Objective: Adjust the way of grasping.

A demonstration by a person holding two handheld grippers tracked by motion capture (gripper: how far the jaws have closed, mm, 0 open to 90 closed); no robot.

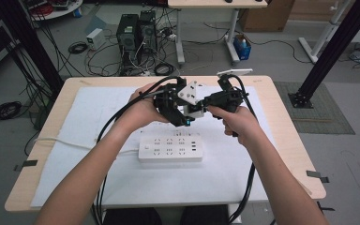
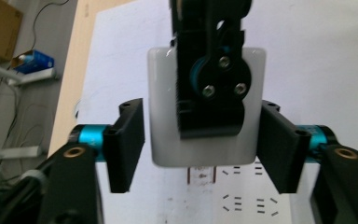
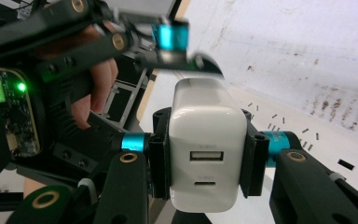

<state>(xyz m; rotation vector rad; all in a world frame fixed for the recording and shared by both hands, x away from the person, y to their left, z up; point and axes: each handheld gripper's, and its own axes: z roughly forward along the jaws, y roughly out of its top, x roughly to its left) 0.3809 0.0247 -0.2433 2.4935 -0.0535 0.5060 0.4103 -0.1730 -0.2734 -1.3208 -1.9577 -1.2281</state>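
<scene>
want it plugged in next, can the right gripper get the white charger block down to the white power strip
Probably yes: the right gripper clamps the white charger block, and the white power strip lies uncovered just below; the left gripper stands open around the block.

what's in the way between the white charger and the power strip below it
Nothing visible. The white charger is clamped in the right gripper above the power strip, whose sockets lie bare. The left gripper flanks the charger with gaps either side.
</scene>
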